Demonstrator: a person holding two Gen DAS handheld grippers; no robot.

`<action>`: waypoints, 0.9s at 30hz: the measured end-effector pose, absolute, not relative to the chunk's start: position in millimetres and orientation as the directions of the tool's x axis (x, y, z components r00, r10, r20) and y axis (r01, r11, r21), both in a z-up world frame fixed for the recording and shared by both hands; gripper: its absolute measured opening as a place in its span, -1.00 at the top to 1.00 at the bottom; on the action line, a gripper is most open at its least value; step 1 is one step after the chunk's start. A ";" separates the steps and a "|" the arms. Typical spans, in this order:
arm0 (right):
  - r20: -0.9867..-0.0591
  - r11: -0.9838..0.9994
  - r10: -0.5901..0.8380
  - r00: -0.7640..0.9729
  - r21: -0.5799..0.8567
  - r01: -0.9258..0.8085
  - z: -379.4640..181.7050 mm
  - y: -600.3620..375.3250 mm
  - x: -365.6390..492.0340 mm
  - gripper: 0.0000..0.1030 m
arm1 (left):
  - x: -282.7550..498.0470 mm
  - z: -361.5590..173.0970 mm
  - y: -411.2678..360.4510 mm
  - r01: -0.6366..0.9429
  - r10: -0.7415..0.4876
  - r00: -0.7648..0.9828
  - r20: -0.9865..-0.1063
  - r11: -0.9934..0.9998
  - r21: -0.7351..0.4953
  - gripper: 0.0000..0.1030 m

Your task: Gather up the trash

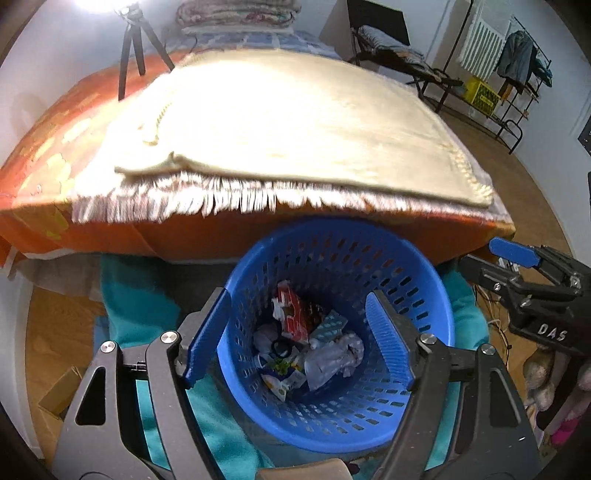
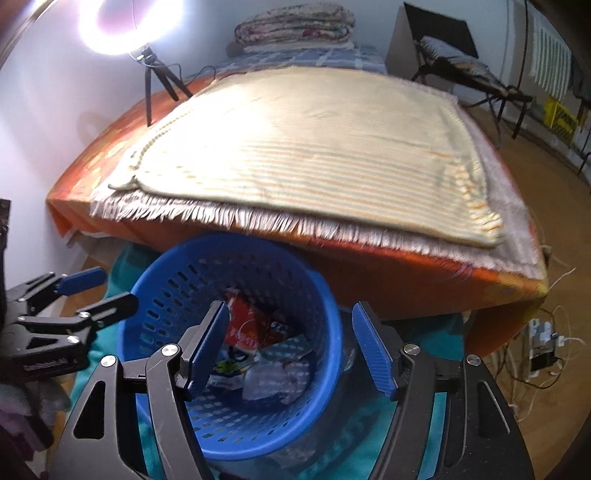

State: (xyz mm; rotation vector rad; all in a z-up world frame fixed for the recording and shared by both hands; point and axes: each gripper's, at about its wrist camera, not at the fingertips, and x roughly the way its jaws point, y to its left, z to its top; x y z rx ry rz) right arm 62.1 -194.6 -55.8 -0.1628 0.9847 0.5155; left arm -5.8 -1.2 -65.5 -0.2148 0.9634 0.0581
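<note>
Bed (image 1: 280, 122) with a cream blanket ahead of me, blue basket (image 1: 436, 295) on the floor below both tools, trash (image 1: 306, 343) inside it, my left tool (image 1: 299, 343) open and holding nothing, my right tool (image 2: 291, 350) open too, over the basket rim.

Lower frame, right wrist view: blue basket (image 2: 236, 369) motion-blurred, its near rim hidden behind the right gripper (image 2: 291, 347); the trash (image 2: 266, 354) inside is indistinct. Upper left: ring light (image 2: 125, 26) overexposed and cropped by the frame edge.
</note>
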 end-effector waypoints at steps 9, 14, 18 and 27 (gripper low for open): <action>-0.791 0.869 0.367 0.490 0.104 -0.484 -29.0 -197.6 62.0 -0.33 | -3.2 -20.3 -2.8 -0.131 -0.020 0.659 -0.752 0.981 -0.141 -0.51; -0.747 0.860 0.416 0.518 0.139 -0.491 -3.0 -201.5 64.8 -0.35 | -0.7 9.0 -5.7 -0.118 -0.009 0.709 -0.706 0.984 -0.131 -0.55; -0.698 0.847 0.462 0.547 0.166 -0.505 18.9 -205.7 65.0 -0.52 | -1.3 32.4 -7.3 -0.112 0.002 0.753 -0.658 0.986 -0.124 -0.77; -0.625 0.845 0.491 0.607 0.170 -0.508 51.5 -214.8 69.5 -0.55 | 1.4 71.9 -7.7 -0.122 0.029 0.813 -0.582 0.985 -0.122 -0.91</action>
